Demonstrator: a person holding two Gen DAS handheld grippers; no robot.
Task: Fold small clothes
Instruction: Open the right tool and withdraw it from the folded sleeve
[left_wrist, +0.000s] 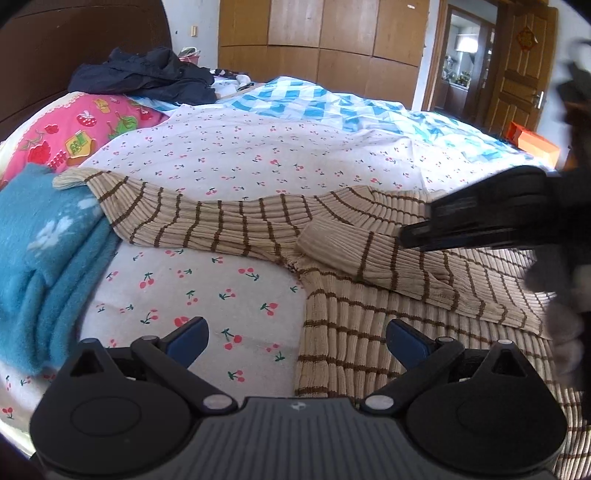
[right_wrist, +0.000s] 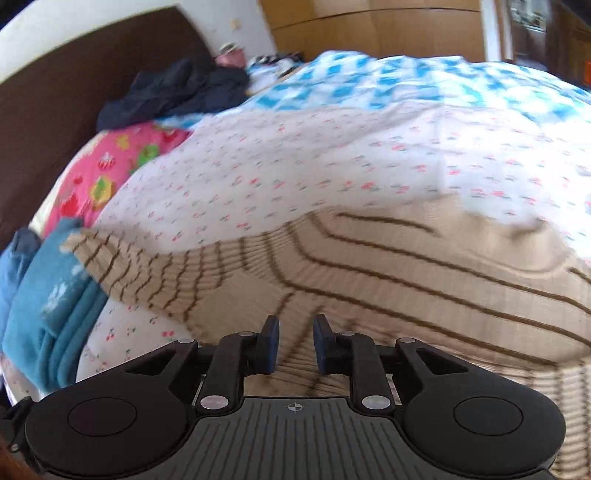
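Observation:
A beige sweater with brown stripes (left_wrist: 369, 295) lies on the cherry-print sheet (left_wrist: 221, 158). Its left sleeve (left_wrist: 166, 214) stretches out to the left; the right sleeve (left_wrist: 369, 254) is folded across the chest. My left gripper (left_wrist: 295, 339) is open and empty, low over the sweater's left edge. My right gripper (left_wrist: 421, 229) comes in from the right just above the folded sleeve. In the blurred right wrist view the sweater (right_wrist: 406, 280) fills the front, and the right gripper (right_wrist: 295, 345) has a narrow gap between its pads with nothing in it.
A folded blue fleece garment (left_wrist: 48, 243) lies at the left, under the sleeve cuff. A pink pillow (left_wrist: 81, 133), a dark jacket (left_wrist: 147, 75) and a blue checked quilt (left_wrist: 332, 103) lie farther back. A brown headboard (left_wrist: 55, 44) and wooden wardrobes (left_wrist: 321, 33) stand behind the bed.

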